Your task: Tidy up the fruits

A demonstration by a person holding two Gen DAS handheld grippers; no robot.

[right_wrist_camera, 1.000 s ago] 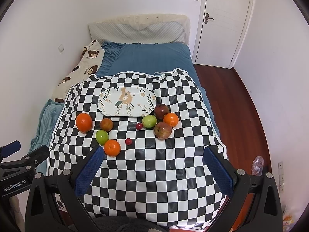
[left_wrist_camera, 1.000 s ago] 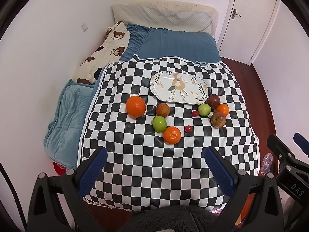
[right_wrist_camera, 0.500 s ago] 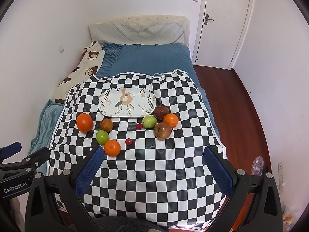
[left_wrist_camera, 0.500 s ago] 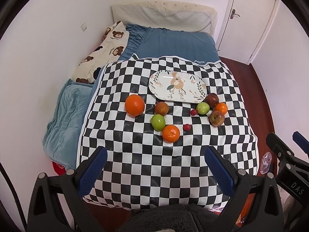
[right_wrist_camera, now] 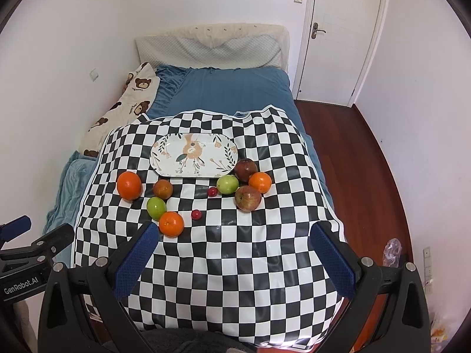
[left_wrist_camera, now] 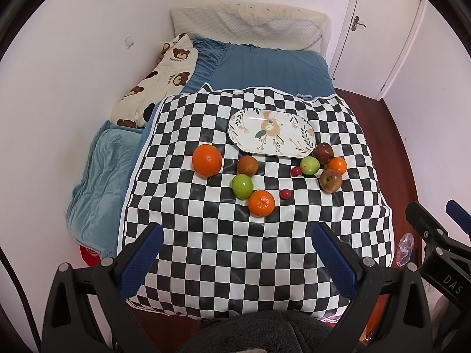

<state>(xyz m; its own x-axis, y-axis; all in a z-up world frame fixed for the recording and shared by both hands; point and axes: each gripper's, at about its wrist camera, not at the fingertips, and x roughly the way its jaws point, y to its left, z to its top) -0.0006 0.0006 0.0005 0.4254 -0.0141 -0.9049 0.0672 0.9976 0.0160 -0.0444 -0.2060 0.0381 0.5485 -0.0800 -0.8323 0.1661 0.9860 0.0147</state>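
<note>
Left gripper: your left gripper [left_wrist_camera: 235, 250] hung above the near edge of the checked cloth [left_wrist_camera: 235, 250], fingers spread wide, nothing between them.
Right gripper: your right gripper [right_wrist_camera: 232, 253] hung the same way, fingers wide apart and empty, well short of any fruit.
Plate: the flowered plate [left_wrist_camera: 272, 136] lay bare at the far middle of the cloth.
Left of the plate: a big orange [left_wrist_camera: 207, 160] sat alone; nearer you a brownish fruit [left_wrist_camera: 247, 165], a green apple [left_wrist_camera: 242, 186] and a small orange [left_wrist_camera: 261, 203] stood close, the last two touching.
Right of the plate: a dark apple [left_wrist_camera: 323, 153] touched the plate's rim, beside a green apple [left_wrist_camera: 309, 165], an orange [left_wrist_camera: 336, 166] and a red apple [left_wrist_camera: 331, 179].
Small ones: two red cherries [left_wrist_camera: 295, 171] lay in front of the plate.
Step in hand: you were, I judge, choosing a first fruit; none was on the plate yet.
How to do it well: you did best to take an outer fruit first, closing gently across its widest part, since round fruit rolls on soft bedding.
</note>
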